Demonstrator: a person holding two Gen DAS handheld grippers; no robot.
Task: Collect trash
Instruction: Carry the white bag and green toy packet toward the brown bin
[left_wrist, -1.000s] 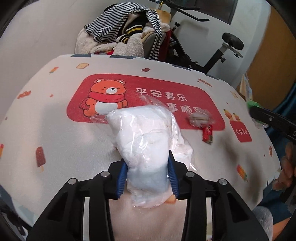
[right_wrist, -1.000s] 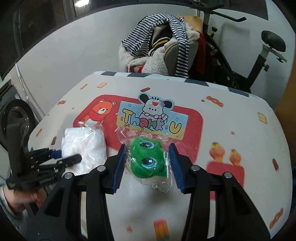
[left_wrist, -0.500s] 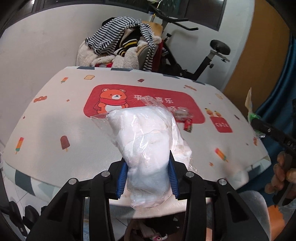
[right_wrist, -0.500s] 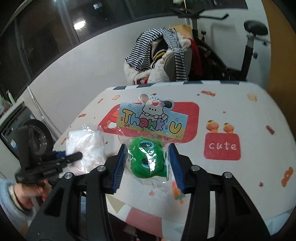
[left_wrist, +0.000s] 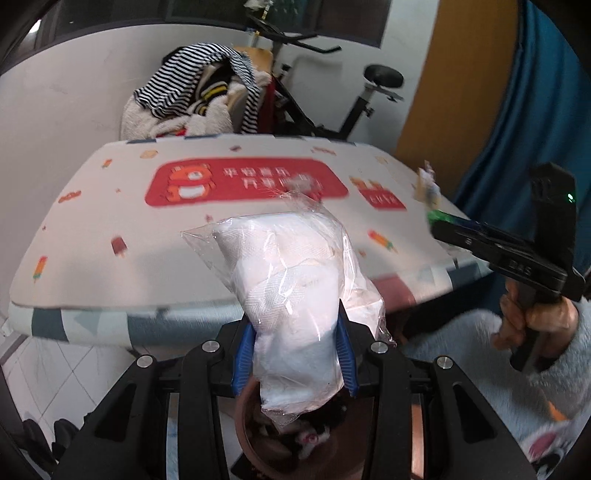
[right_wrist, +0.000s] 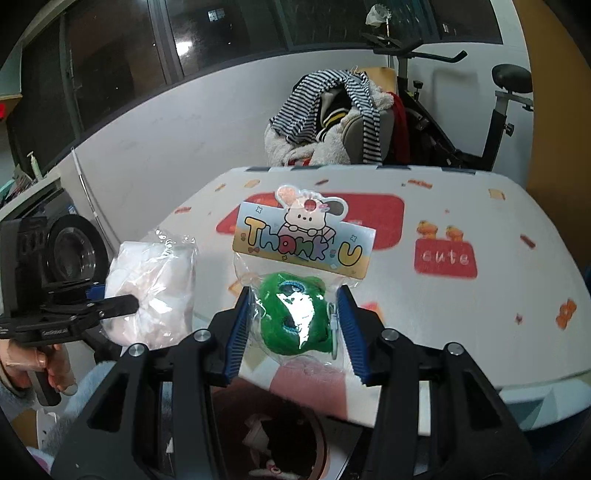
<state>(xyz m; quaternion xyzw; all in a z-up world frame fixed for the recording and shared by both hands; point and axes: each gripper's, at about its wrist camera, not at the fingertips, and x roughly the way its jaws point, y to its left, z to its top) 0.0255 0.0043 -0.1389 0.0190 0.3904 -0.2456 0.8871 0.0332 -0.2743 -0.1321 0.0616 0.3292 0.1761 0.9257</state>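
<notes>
1. Two grippers are each carrying a packet off the near edge of the table (right_wrist: 480, 332). Directly below them a round brown bin (left_wrist: 258, 435) is showing, with scraps already inside.

2. The left gripper (left_wrist: 293, 354) is pinching a clear bag of white wadding (left_wrist: 295, 280) between its blue pads — jaws partly closed on the bag's lower third, the bulk standing free above and ahead. It looks light, soft and compressible; the film is glossy and probably slippery, so a hold low on the stuffed body seems safer than on the loose film.

3. The right gripper (right_wrist: 291, 325) is clamping a cellophane packet with a green plush toy (right_wrist: 295, 314) inside, jaws closed to the toy's width. The "Thank U" header card (right_wrist: 303, 240) is standing stiffly above the pads. The plush gives under pressure; the card would bend if gripped.

4. Farther off, the table's red bear panel (left_wrist: 243, 181) is lying blurred, with something small on it that I cannot make out.

5. Beyond that — a chair heaped with striped clothes (right_wrist: 332, 110) and an exercise bike (right_wrist: 498, 110).
</notes>
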